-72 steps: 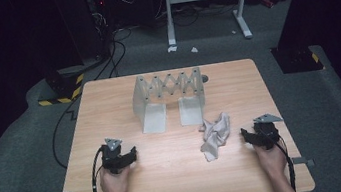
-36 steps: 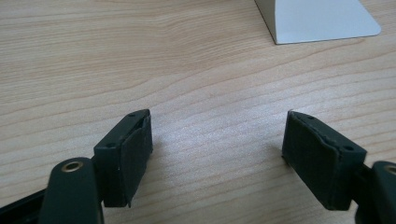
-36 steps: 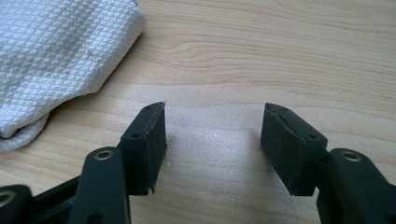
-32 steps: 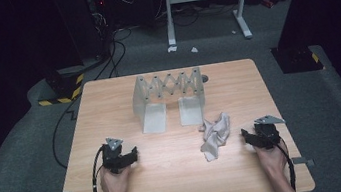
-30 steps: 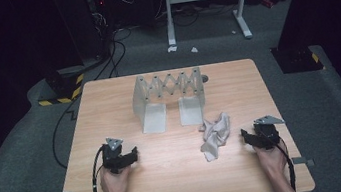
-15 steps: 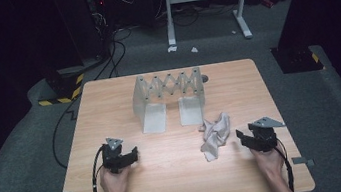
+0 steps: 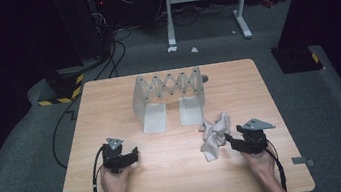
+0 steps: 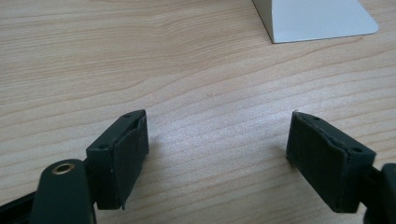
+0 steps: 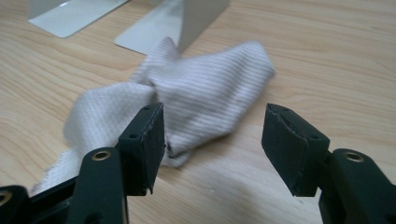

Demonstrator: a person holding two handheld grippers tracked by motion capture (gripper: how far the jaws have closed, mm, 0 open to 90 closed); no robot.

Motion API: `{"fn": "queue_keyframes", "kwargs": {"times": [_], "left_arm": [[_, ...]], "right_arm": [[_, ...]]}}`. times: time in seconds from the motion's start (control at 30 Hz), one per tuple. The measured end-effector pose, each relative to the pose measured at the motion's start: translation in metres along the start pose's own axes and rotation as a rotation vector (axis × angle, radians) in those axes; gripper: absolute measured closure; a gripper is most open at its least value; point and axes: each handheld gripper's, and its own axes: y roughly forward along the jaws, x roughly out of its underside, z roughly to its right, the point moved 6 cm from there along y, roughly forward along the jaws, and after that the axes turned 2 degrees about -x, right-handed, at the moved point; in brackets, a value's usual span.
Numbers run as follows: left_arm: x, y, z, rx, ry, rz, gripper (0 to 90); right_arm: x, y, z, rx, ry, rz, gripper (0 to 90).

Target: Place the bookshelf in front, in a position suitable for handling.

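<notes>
Edged leftward since earlier: right tongs (image 7: 228,138), spread wide beside crumpled cloth (image 7: 214,133). Left tongs (image 8: 215,154) spread, empty. Best to pinch a raised fold, not the table (image 7: 179,175).

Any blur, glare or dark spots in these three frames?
High view: table evenly lit, surroundings nearly black, image soft. Left gripper view: wood grain sharp, pale sheen between the open left claw jaws. Right gripper view: right claw sharp, cloth slightly soft toward its left end, glare on the metal rack foot at the top.
</notes>
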Motion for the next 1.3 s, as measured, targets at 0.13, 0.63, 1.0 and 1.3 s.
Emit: {"fn": "queue_keyframes", "kwargs": {"times": [0.13, 0.63, 1.0, 1.3], "left_arm": [[0.000, 0.000, 0.000, 0.000, 0.000, 0.000, 21.2], [0.000, 0.000, 0.000, 0.000, -0.001, 0.000, 21.3], [0.000, 0.000, 0.000, -0.002, -0.001, 0.000, 21.5], [0.000, 0.000, 0.000, -0.003, -0.002, 0.000, 21.7]], "right_arm": [[-0.007, 0.004, -0.010, -0.030, -0.018, 0.002, 37.5], [-0.014, 0.036, -0.028, -0.051, -0.069, -0.061, 34.4], [0.000, 0.051, -0.027, -0.019, -0.096, -0.118, 44.0], [0.001, 0.048, -0.024, -0.012, -0.144, -0.113, 70.1]]}}
